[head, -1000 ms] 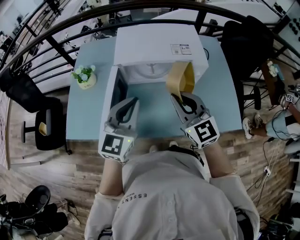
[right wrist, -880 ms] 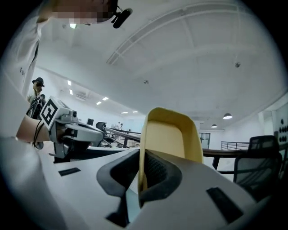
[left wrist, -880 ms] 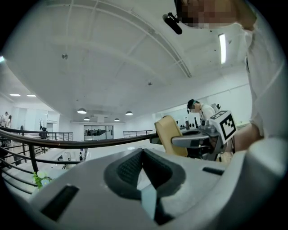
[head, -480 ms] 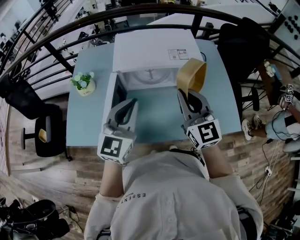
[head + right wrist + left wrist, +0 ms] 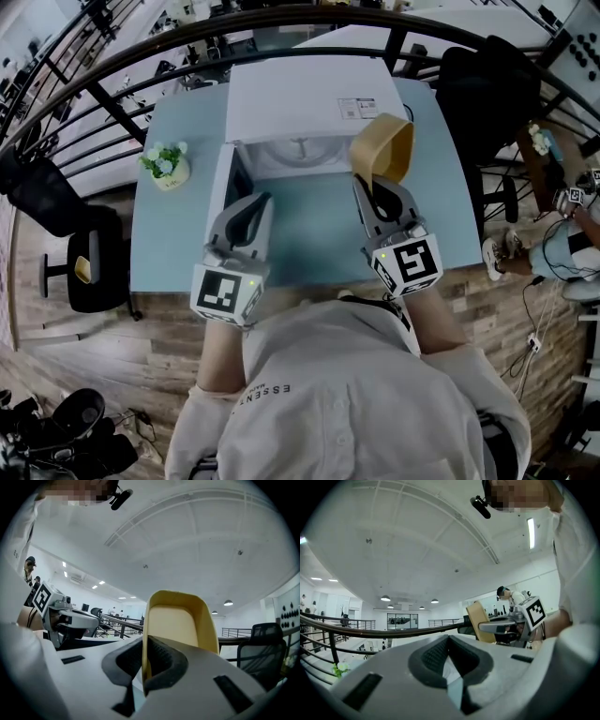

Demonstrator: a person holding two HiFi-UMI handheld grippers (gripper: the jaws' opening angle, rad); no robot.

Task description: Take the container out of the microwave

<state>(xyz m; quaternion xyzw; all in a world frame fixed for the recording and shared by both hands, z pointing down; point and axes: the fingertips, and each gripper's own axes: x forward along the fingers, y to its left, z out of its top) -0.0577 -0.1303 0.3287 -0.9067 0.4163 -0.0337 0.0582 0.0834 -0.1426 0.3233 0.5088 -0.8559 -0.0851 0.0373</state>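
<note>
The white microwave [image 5: 300,98] stands at the back of the pale blue table [image 5: 169,246], its door [image 5: 225,180] swung open to the left. My right gripper [image 5: 368,187] is shut on the rim of the yellow container [image 5: 384,148]. It holds the container tilted in the air in front of the oven's right edge, outside the cavity [image 5: 298,153]. In the right gripper view the container [image 5: 177,620] rises from between the right gripper's [image 5: 145,644] pads. My left gripper [image 5: 255,208] hovers by the door, shut and holding nothing; its pads meet in the left gripper view [image 5: 449,638].
A small potted plant [image 5: 167,161] sits on the table's left side. A curved black railing [image 5: 112,56] runs behind the table. Black chairs stand at the left [image 5: 80,253] and far right [image 5: 487,80]. Another person's legs [image 5: 562,248] are at the right edge.
The right gripper has carried the container right and a little up, from the cavity mouth to beside the oven's right front corner. The left gripper has stayed put.
</note>
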